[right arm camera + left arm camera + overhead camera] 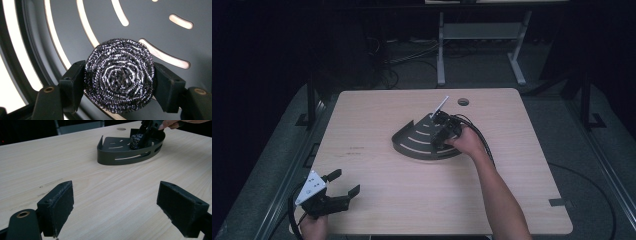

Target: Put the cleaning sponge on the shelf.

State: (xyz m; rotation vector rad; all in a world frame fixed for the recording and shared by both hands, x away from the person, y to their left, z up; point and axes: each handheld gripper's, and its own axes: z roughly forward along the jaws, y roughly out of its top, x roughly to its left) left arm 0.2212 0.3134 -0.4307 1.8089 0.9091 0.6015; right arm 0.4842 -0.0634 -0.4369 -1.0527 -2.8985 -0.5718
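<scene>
Writing is pretty much nowhere here, no brand or label I can read on anything, just a few faint dark scuff marks on the light wood-grain tabletop (pixel 377 195). Count is easy: one round steel-wool scouring pad (pixel 119 75), one dark metal quarter-round corner tray with curved slots (pixel 412 145), two handheld grippers. The scouring pad is a tight coil of shiny dark silvery wire, wound like a rose, spiralling in to a darker centre, a bit fuzzy at the edges. It's pinched between the jaws of the right gripper (pixel 119 82), black pads pressing on it from both sides, and it sits over the slotted floor of the tray; can't tell if it's touching the floor or just above it. From the left gripper view you can see the pad inside the tray, near its back corner, with the right gripper coming down on it. The tray has a low wall with long slots cut through, and it sits around the middle of the tabletop, slightly toward the far side. The left gripper (pixel 343 183) is well apart from all that, down at the near left corner, jaws spread wide with nothing between them, just bare wood.
</scene>
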